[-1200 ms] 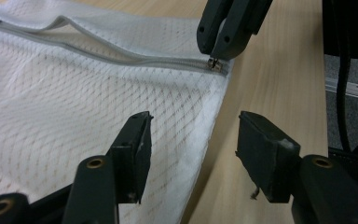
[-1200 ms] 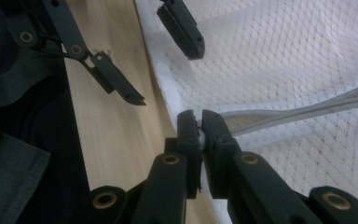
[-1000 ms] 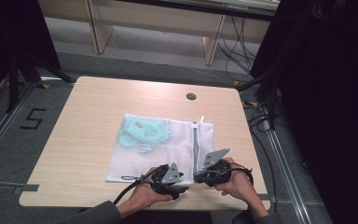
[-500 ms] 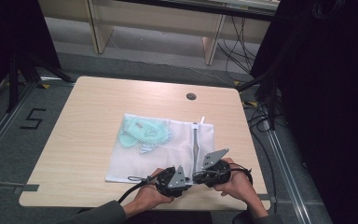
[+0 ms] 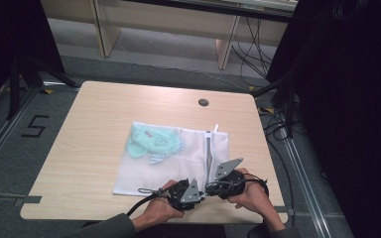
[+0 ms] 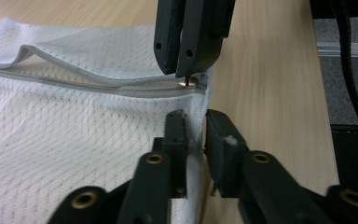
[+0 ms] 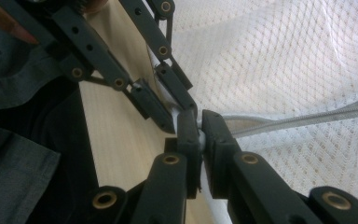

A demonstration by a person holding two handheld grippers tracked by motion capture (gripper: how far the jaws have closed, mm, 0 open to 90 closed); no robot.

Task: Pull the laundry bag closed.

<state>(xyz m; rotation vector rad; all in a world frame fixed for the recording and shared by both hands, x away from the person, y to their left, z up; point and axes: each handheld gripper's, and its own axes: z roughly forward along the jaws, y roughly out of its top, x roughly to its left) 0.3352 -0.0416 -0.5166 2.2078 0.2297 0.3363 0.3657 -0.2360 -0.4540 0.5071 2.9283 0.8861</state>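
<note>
Pinching the mesh bag (image 6: 74,140) edge, left claw (image 6: 196,135) just closed beside the zipper pull (image 6: 188,82); right claw (image 7: 199,130) clamps that pull.

left hand-held gripper (image 6: 196,140) jaws closing on mesh bag (image 6: 74,140)

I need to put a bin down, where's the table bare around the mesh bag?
Bare: the table left of the mesh bag, and the far strip around the round grommet. Crowded: the near edge, where both hand-held grippers work the bag's corner.

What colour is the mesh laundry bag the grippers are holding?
White, with a grey zip; the mesh laundry bag shows best in the left gripper view.
</note>
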